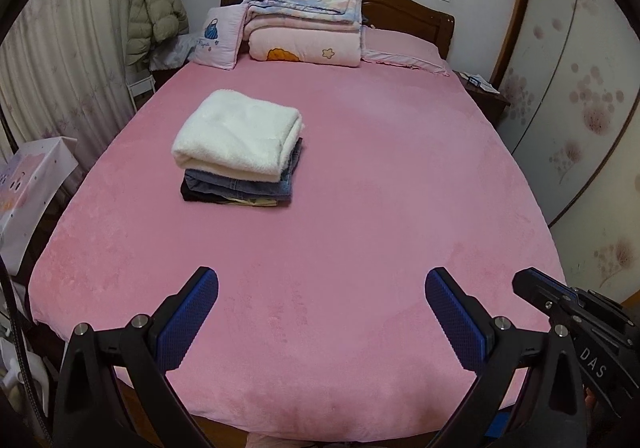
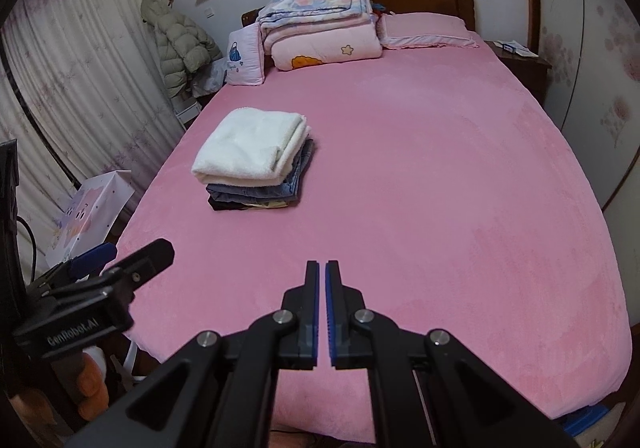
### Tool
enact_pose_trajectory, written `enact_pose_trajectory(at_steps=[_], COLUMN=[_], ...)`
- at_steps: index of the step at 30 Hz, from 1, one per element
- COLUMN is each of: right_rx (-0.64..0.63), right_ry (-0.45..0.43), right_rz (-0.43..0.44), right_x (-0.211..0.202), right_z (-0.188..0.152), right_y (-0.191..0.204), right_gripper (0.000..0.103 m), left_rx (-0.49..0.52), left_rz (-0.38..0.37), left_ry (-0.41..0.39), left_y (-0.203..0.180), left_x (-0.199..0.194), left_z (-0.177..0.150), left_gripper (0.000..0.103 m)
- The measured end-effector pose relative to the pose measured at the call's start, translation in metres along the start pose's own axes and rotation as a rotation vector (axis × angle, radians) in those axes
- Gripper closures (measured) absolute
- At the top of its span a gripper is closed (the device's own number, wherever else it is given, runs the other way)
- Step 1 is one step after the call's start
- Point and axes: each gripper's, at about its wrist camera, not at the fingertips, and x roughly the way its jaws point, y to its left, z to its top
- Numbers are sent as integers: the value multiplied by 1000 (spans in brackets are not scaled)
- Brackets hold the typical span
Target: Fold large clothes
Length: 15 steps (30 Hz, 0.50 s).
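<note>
A stack of folded clothes (image 1: 240,152) sits on the pink bed (image 1: 380,208), left of the middle. A white fleece piece lies on top, with blue jeans, a dark garment and a yellowish one under it. The stack also shows in the right wrist view (image 2: 256,160). My left gripper (image 1: 322,280) is open and empty above the bed's near edge. My right gripper (image 2: 323,268) is shut and empty above the near edge of the bed (image 2: 440,188). The right gripper also shows in the left wrist view (image 1: 532,280) at the far right, and the left gripper in the right wrist view (image 2: 132,252) at the left.
Folded quilts (image 1: 308,20) and pillows (image 1: 218,36) lie against the wooden headboard (image 1: 408,16). A puffy coat (image 1: 154,12) hangs at the left by the curtain. A gift bag (image 1: 32,184) stands left of the bed. A nightstand (image 1: 484,92) and wardrobe doors are on the right.
</note>
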Motion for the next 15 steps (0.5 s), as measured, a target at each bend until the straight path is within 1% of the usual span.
enact_pose_trajectory(at_steps=[3, 6, 12, 15], right_rx=[-2, -12, -32, -27], right_ry=[-13, -31, -26, -30], right_rz=[-9, -24, -37, -43], right_x=[-6, -11, -15, -16], right_z=[-4, -7, -13, -13], right_y=[-4, -6, -11, -16], right_gripper=[83, 82, 82, 82], left_rx=[-2, 3, 13, 21], left_rz=[-9, -14, -29, -24], left_ry=[-1, 0, 14, 14], left_y=[-6, -15, -27, -31], left_x=[-1, -2, -2, -2], left_z=[0, -4, -7, -9], left_gripper=[0, 0, 0, 0])
